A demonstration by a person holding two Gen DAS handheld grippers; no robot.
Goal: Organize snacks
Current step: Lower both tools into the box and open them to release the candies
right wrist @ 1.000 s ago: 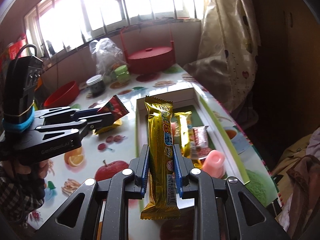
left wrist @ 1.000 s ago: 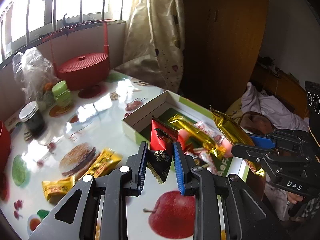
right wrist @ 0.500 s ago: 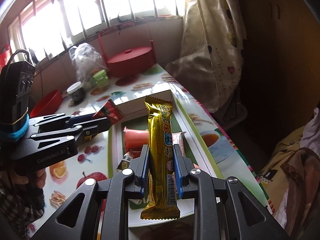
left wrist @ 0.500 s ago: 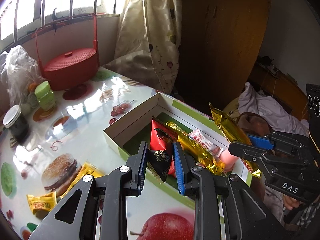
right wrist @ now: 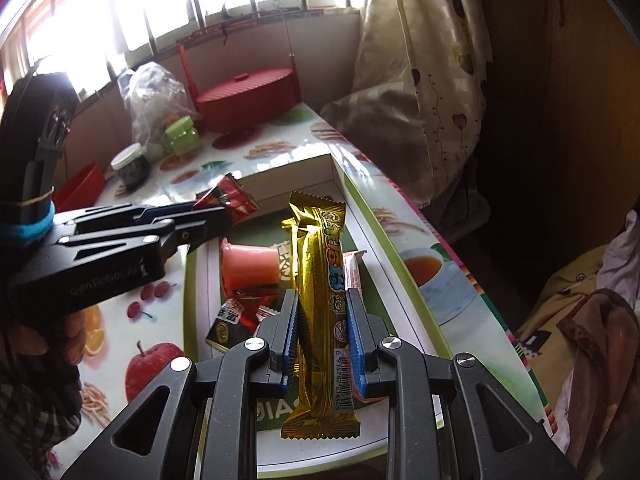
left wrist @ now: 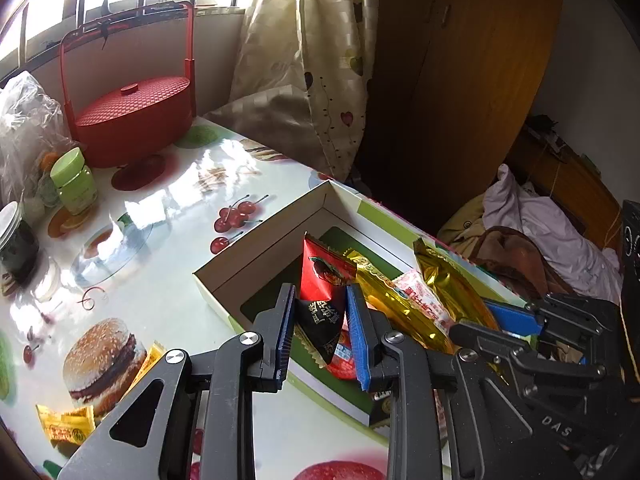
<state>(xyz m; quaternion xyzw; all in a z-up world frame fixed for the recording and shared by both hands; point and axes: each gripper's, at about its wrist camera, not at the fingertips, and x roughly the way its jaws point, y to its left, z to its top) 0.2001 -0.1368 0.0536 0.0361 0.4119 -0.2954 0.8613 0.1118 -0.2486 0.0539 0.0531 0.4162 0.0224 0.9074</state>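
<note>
Left gripper (left wrist: 320, 320): blue-padded fingers pinched on a red-and-black foil snack packet (left wrist: 324, 292), held above the near end of the open white cardboard box (left wrist: 256, 252).
Right gripper (right wrist: 322, 332): fingers clamped on a long gold foil snack bar (right wrist: 320, 300), upright, over the box's near half; bar's lower end hangs below the pads.
Box, near end: a small black-and-red sachet (right wrist: 232, 320) lies flat on the green floor, just beside the right gripper's left finger.
Box, middle: pink plastic jelly cup (right wrist: 250, 266) on its side; a second gold foil wrapper (left wrist: 392, 304) and a white-and-red printed wrapper (left wrist: 420, 300) lie against each other.
Box, far end: bare green floor, white walls.
Table left of box: glossy fruit-and-burger print tablecloth (left wrist: 168, 208); yellow wrapped candies (left wrist: 68, 424) at its near edge.
Beyond box: green-lidded jar (left wrist: 74, 182), dark jar with white lid (right wrist: 130, 166), crumpled clear plastic bag (right wrist: 154, 96).
Far end, by window: red woven lidded basket with tall handle (left wrist: 132, 120).
</note>
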